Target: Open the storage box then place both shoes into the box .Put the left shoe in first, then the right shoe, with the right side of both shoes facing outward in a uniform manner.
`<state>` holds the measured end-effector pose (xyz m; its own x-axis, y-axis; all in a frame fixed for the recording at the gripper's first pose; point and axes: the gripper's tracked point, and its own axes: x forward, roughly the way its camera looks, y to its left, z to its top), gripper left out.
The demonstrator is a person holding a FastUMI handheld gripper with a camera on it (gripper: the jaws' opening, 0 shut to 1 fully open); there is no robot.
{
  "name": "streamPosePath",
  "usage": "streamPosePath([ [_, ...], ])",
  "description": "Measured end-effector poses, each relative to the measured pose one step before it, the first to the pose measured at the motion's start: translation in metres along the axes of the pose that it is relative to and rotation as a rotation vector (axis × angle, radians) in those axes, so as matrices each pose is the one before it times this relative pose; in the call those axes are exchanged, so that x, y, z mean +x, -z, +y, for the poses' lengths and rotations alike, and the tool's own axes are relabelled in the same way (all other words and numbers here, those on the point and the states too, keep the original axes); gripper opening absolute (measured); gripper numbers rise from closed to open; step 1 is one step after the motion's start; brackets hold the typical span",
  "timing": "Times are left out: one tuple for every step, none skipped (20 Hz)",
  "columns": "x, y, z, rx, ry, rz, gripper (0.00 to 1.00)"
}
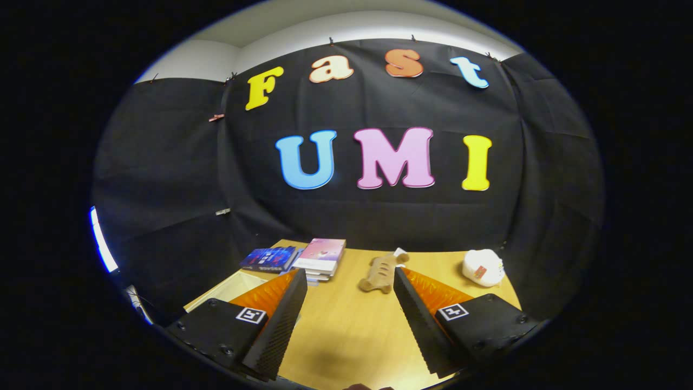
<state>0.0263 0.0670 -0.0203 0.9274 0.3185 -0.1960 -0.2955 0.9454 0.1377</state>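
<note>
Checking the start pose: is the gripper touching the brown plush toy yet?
Apart. The gripper view shows the gripper open, with bare wooden table between its fingers; the brown plush toy lies beyond the fingertips.

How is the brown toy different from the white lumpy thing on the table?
The brown toy is tan, long and narrow, lying just beyond the open hand-held gripper; the white lumpy thing is rounded and squat, with a reddish patch, farther off past the right finger. The toy has ridges; the white thing looks smooth. Both rest on the wooden table, apart from the books.
</note>
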Motion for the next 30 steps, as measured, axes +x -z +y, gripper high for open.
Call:
streamPosePath([
  [-0.00415, -0.00676, -0.01812, -0.00467, 0.03350, -0.03265, 0.99],
  [-0.00248, -0.00534, -0.01491, -0.00956, 0.03093, -0.03577, 0.99],
  [-0.00279, -0.00628, -0.01509, -0.01270, 0.02710, -0.02931, 0.99],
  [-0.00709, -0.00624, -0.01356, -0.01018, 0.01738, -0.02700, 0.99],
  [-0.00597, -0.00455, -0.01013, -0.00548, 0.00949, -0.02057, 0.99],
  [-0.00489, -0.00187, -0.00704, 0.00187, 0.00279, -0.01651, 0.99],
  [-0.00444, 0.00126, -0.00489, 0.00852, 0.00278, 0.00165, 0.99],
  [-0.00184, 0.00412, -0.00571, 0.02005, 0.01528, 0.00218, 0.99],
  [-0.00185, 0.00355, -0.00374, 0.02887, 0.01307, 0.01341, 0.99],
  [-0.00253, 0.00387, -0.00213, 0.01432, 0.00906, -0.00431, 0.99],
  [-0.00069, 0.00204, -0.00290, 0.00147, 0.01075, -0.00498, 0.99],
  [0.00002, 0.00186, -0.00109, -0.00675, 0.00368, -0.00985, 0.99],
  [-0.00055, 0.00166, 0.00053, -0.01875, 0.01055, -0.00334, 0.99],
  [-0.00208, 0.00388, -0.00270, -0.03335, 0.01590, -0.00328, 0.99],
  [-0.00247, 0.00263, -0.00091, -0.04176, 0.00994, -0.00358, 0.99],
  [-0.00365, -0.00048, 0.00158, -0.03855, 0.00623, -0.00566, 0.99],
  [-0.00276, -0.00075, 0.00051, -0.02697, 0.00629, -0.00196, 0.99],
  [-0.00224, 0.00071, -0.00074, -0.01648, 0.01208, 0.00152, 0.98],
  [-0.00169, 0.00100, 0.00169, -0.00678, 0.00715, 0.00255, 0.97],
  [0.00012, 0.00083, 0.00092, -0.00455, 0.00576, -0.00063, 0.96],
  [0.00101, -0.00190, 0.00116, -0.00481, 0.00168, -0.00591, 0.97],
  [0.00054, -0.00244, -0.00179, -0.00590, 0.00409, -0.00791, 0.98],
  [0.00178, -0.00187, -0.00137, -0.00449, 0.00395, -0.00504, 0.98],
  [0.00051, -0.00051, -0.00140, -0.00320, 0.00448, 0.00009, 0.98],
  [-0.00003, 0.00038, 0.00003, 0.00069, 0.00040, 0.00015, 0.98],
  [0.00019, 0.00136, 0.00154, 0.00519, -0.00336, 0.00203, 0.98],
  [0.00016, 0.00271, 0.00203, 0.00447, -0.00268, 0.00422, 0.98],
  [0.00070, 0.00343, 0.00148, 0.00456, 0.00153, 0.00409, 0.98],
  [0.00072, 0.00126, 0.00032, 0.00320, 0.00182, 0.00229, 0.98],
  [0.00138, -0.00008, 0.00075, 0.00047, 0.00091, 0.00098, 0.98],
])
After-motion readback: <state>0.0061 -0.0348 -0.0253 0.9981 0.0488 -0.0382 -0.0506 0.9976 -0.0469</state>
